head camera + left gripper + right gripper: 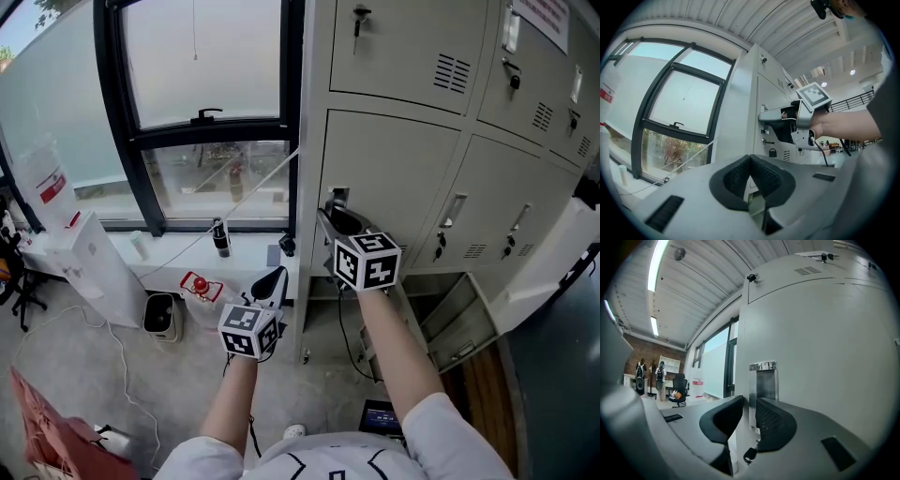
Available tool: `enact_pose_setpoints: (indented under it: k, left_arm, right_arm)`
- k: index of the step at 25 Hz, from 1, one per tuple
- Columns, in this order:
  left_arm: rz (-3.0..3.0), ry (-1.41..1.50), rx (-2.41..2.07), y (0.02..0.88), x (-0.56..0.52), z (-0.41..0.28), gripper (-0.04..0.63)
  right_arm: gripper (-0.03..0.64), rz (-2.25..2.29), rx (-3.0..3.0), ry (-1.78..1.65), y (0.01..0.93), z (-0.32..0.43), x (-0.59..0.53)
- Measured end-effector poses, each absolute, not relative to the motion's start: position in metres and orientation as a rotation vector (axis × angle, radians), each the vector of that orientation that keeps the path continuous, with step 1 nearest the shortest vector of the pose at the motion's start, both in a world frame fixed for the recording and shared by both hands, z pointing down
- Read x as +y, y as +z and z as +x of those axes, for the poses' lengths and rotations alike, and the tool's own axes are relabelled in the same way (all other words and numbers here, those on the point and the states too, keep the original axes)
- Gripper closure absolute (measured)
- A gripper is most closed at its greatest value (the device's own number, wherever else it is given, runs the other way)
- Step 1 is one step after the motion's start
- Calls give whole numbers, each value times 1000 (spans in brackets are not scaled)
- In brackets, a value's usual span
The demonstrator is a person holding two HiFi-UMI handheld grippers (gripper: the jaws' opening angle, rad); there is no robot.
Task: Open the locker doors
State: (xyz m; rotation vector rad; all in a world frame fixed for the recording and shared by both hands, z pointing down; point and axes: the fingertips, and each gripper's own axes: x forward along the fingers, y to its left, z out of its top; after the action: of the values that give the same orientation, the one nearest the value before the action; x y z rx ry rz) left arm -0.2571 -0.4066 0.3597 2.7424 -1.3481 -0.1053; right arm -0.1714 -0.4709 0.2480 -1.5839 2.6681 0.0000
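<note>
The grey locker door (pixel 398 173) in the middle row has a recessed metal handle (pixel 339 196) at its left edge and stands closed. My right gripper (pixel 334 214) reaches up to that handle. In the right gripper view its jaws (pixel 750 405) have drawn in around the left lip of the handle (pixel 765 380), pads against it. The left gripper view shows the right gripper (pixel 774 116) at the door's edge too. My left gripper (pixel 277 279) hangs lower, left of the lockers, its pads meeting with nothing between them (pixel 750 158).
A small padlock (pixel 750 454) hangs below the handle. A bottom locker door (pixel 461 319) at the lower right stands swung open. Left of the lockers are a black-framed window (pixel 202 122), a white cabinet (pixel 94 258), a small heater (pixel 161 315) and cables on the floor.
</note>
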Motion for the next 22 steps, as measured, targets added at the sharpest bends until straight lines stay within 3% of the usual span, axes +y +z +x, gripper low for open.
enact_pose_setpoints:
  k: [22]
  left_arm:
    - [2805,-135,-1396,317,-332,-208,578]
  right_arm:
    - [509,-1355,2808,20,247,-146,-354]
